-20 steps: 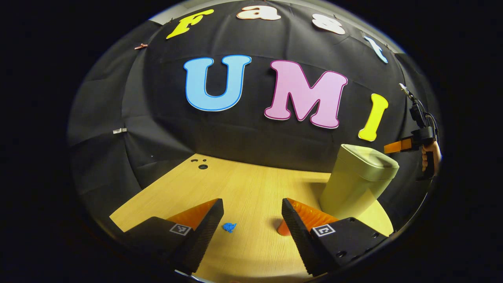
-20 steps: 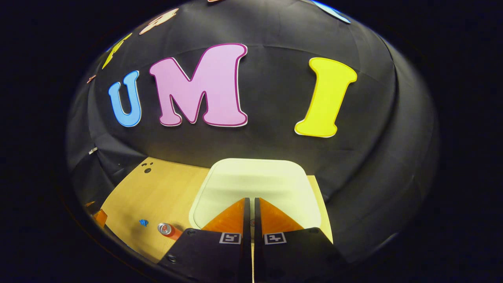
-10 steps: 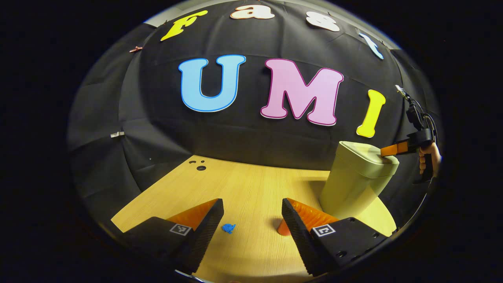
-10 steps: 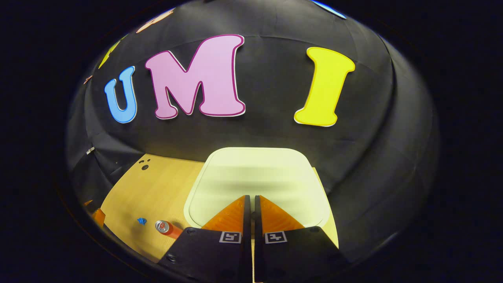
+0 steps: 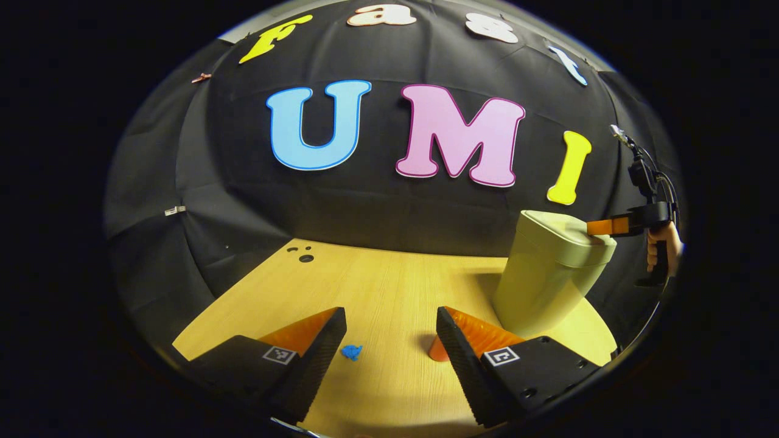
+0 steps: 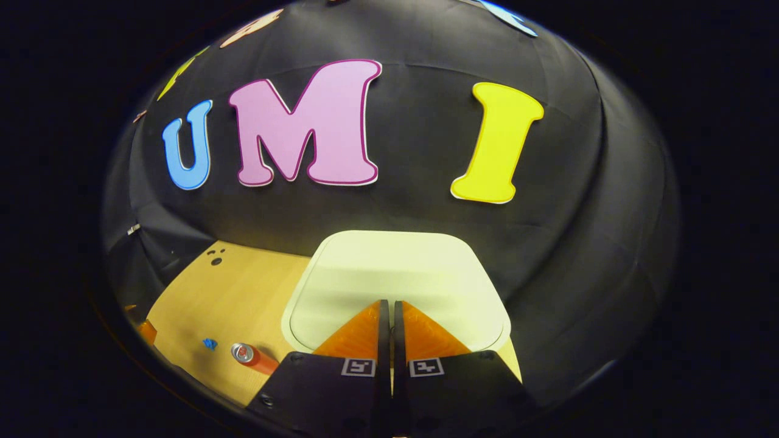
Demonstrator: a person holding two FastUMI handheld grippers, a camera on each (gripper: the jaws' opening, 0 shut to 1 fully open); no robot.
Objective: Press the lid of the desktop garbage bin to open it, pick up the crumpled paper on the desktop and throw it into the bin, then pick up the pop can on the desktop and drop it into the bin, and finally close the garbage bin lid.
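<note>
A pale green bin [image 5: 551,280] stands on the wooden desktop [image 5: 377,286] at the right, its lid [image 6: 395,280] down. My right gripper [image 6: 389,304] is shut with nothing in it, its tips resting on the near part of the lid; the left gripper view has it at the bin's top edge [image 5: 599,227], held by a hand [image 5: 660,249]. A small blue crumpled paper [image 5: 351,351] lies between the fingers of my open left gripper [image 5: 389,325], a little beyond them. An orange pop can [image 6: 252,358] lies on its side; its end pokes out behind my left gripper's right finger [image 5: 436,350].
The desktop has a few small dark holes [image 5: 303,255] near its far left corner. The black cloth wall rises right behind the desk and the bin.
My right gripper has come down from above the bin onto its lid, which now looms larger in the right gripper view. The left gripper has barely shifted.
</note>
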